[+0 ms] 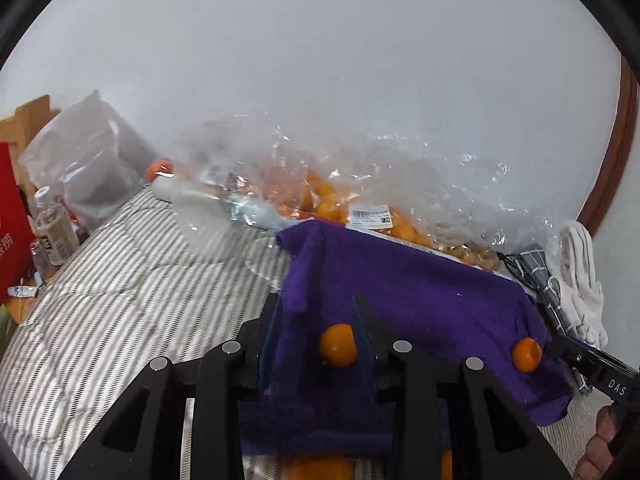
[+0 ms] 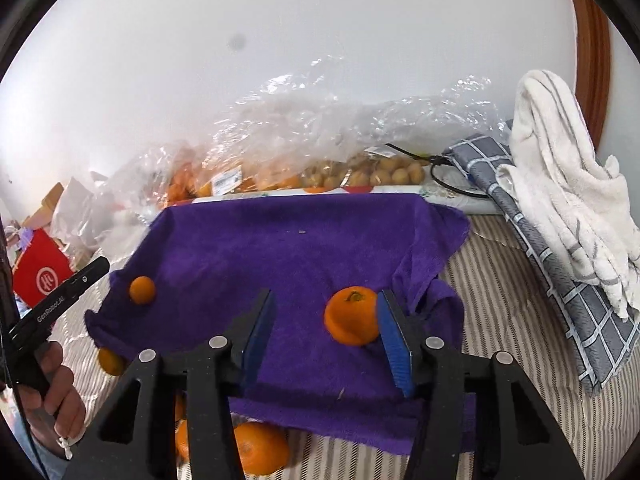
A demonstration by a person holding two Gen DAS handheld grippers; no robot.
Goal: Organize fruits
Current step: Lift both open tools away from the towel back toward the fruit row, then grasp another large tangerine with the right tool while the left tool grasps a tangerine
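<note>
From the left wrist camera I see my left gripper [image 1: 318,334] spread apart over the purple towel [image 1: 420,292], which lies on the striped bedding [image 1: 120,288]. A small orange [image 1: 338,345] sits on the towel against the inner face of the gripper's right finger, while the left finger stands clear of it, so nothing is clamped. A second small orange [image 1: 527,355] rests near the towel's right edge, just beside the tip of the other gripper. Beyond the towel's far edge lies a clear plastic bag [image 1: 320,196] of oranges.

From the right wrist camera my right gripper [image 2: 326,326] is spread wide above the towel [image 2: 288,248]. A larger orange [image 2: 352,316] rests on the cloth, touching the right finger's blue pad [image 2: 394,344]; the left finger is well apart from it. The small orange [image 2: 142,290] lies near the towel's left edge. Another orange [image 2: 260,454] sits on the bedding [image 2: 500,304] under the towel's near edge. White towels [image 2: 560,184] are heaped at the right.
</note>
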